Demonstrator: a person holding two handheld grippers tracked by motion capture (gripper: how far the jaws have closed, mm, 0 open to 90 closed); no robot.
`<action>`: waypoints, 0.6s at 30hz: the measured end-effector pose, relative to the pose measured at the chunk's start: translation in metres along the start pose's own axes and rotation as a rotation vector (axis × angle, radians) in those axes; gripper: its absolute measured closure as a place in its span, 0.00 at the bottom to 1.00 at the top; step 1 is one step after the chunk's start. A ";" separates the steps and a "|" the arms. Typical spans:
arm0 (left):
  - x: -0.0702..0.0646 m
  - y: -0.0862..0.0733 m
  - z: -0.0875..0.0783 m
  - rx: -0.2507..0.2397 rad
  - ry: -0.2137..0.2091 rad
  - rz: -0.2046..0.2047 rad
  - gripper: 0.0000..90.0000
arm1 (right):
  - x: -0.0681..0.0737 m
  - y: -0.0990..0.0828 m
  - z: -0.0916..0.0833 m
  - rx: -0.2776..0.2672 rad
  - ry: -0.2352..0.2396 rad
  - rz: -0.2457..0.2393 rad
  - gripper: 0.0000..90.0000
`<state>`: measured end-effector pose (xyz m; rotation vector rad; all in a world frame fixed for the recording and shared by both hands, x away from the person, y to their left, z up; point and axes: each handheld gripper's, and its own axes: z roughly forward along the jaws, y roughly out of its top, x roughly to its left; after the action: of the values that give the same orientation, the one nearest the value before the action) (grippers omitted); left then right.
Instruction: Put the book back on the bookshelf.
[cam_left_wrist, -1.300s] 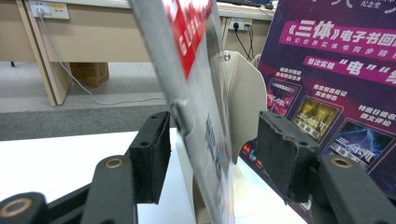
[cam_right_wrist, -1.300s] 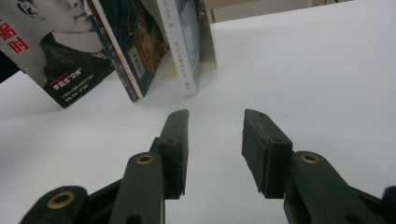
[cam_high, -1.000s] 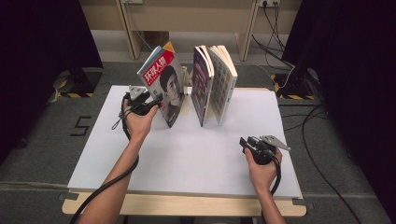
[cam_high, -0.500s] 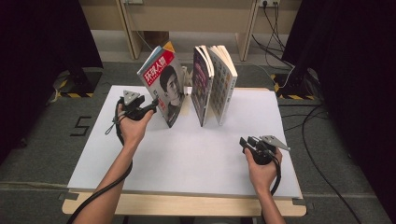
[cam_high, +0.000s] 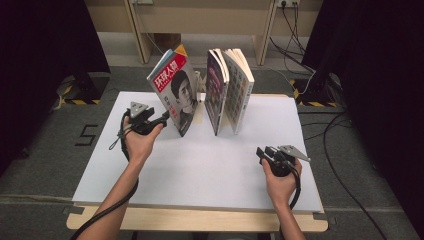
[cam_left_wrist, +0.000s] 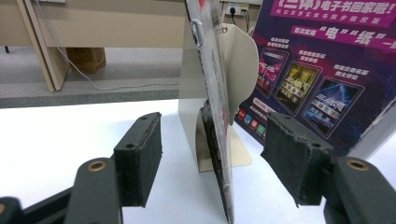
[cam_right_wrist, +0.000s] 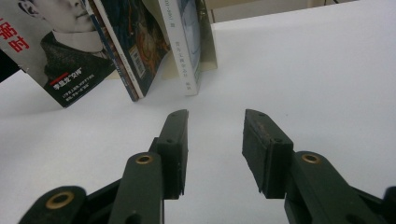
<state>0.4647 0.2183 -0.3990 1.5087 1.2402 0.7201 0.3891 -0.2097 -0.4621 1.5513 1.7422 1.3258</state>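
My left gripper sits near the table's left edge, toward the far side, with its tips just at the near edge of the magazine. Its jaws have just been opening: in the left gripper view the two pads stand wide apart with the magazine's edge between them, and neither pad presses on it, so the magazine is released. It stands on its lower edge near the middle of the far edge of the table, tilted, its top leaning to the left, with the portrait cover turned toward me. Behind it in the left gripper view I see a cream metal bookend whose foot rests flat on the table, the magazine touching it or just beside it; I cannot tell which. To the right of the magazine two books stand upright, close together, also by the far edge. My right gripper rests in my hand near the table's near right corner, well apart from the books. In the right gripper view its jaws are parted with bare table between them, holding nothing, and they point toward the books and the magazine.
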 end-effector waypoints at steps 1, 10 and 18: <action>0.000 0.000 -0.001 0.002 -0.001 0.003 0.40 | 0.000 0.000 0.000 -0.002 0.000 0.001 0.68; 0.001 -0.009 -0.015 0.011 -0.028 0.008 0.40 | 0.000 0.000 0.000 -0.002 -0.002 0.003 0.68; 0.003 -0.021 -0.030 0.024 -0.044 0.026 0.40 | 0.001 0.000 0.000 0.006 -0.001 0.004 0.68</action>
<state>0.4316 0.2296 -0.4094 1.5551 1.2014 0.6876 0.3885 -0.2083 -0.4622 1.5588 1.7451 1.3222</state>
